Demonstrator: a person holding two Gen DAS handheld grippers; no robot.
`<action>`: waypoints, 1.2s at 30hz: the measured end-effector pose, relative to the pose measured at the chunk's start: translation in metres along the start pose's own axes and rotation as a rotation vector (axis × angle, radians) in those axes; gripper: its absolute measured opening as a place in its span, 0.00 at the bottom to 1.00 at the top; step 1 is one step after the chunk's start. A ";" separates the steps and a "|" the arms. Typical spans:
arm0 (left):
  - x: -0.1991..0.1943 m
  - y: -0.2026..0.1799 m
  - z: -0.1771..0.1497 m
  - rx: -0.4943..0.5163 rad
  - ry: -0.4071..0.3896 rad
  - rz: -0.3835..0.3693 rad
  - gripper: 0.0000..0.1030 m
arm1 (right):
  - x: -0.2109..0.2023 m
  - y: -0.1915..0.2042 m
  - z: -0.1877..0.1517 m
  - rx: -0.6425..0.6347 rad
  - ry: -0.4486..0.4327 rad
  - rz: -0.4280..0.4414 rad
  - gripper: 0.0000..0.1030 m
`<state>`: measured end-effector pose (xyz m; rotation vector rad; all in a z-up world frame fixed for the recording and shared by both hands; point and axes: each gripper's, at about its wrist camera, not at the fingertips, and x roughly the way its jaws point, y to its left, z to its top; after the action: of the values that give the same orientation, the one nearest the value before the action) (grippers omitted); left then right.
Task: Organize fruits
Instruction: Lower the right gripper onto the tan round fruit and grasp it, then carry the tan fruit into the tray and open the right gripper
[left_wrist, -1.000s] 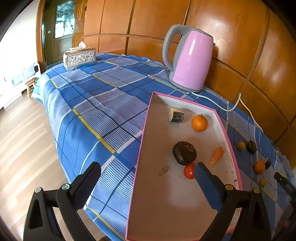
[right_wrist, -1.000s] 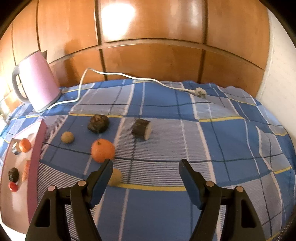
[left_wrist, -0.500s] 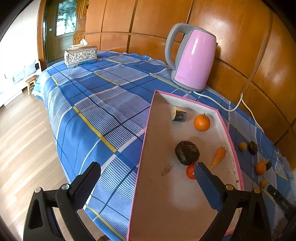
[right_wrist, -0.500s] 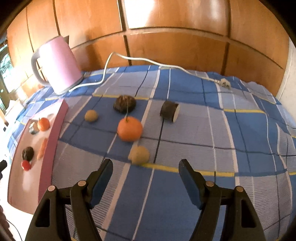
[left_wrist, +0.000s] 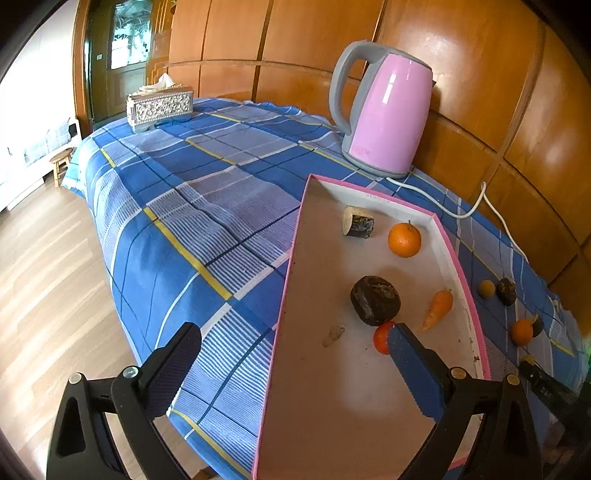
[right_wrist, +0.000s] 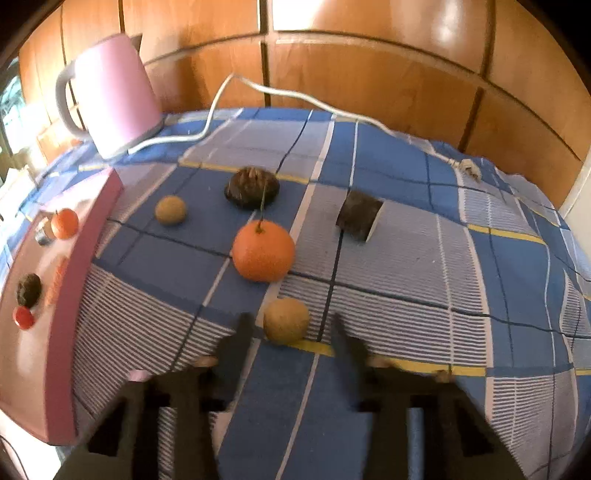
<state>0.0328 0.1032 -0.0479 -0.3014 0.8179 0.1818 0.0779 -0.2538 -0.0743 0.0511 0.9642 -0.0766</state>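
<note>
While the right gripper (right_wrist: 291, 325) jaws are closing, the tan round fruit (right_wrist: 286, 319) sits between them, untouched. Left gripper (left_wrist: 291, 354) jaws stand wide; the orange (right_wrist: 263, 249) lies at 12 o'clock of the tan fruit.

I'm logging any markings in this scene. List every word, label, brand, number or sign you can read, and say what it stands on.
No readable text in either view.
Pink kettle: no visible label or brand.
Tissue box: embossed ornament only, no letters.
Pink tray: plain rim and walls.
Dark object at the left wrist view's right edge: faint pale marks, too small and blurred to read.
</note>
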 end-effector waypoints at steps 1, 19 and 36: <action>0.001 0.000 0.000 -0.002 0.002 0.001 0.98 | 0.001 0.000 -0.001 -0.005 0.000 -0.003 0.25; -0.008 -0.005 0.001 0.009 -0.022 -0.007 0.98 | -0.018 0.002 -0.002 0.003 -0.048 0.030 0.25; -0.015 -0.004 0.003 0.002 -0.056 -0.001 0.99 | -0.061 0.082 0.003 -0.150 -0.076 0.297 0.25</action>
<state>0.0260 0.1002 -0.0339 -0.2937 0.7620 0.1877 0.0529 -0.1703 -0.0217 0.0524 0.8755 0.2653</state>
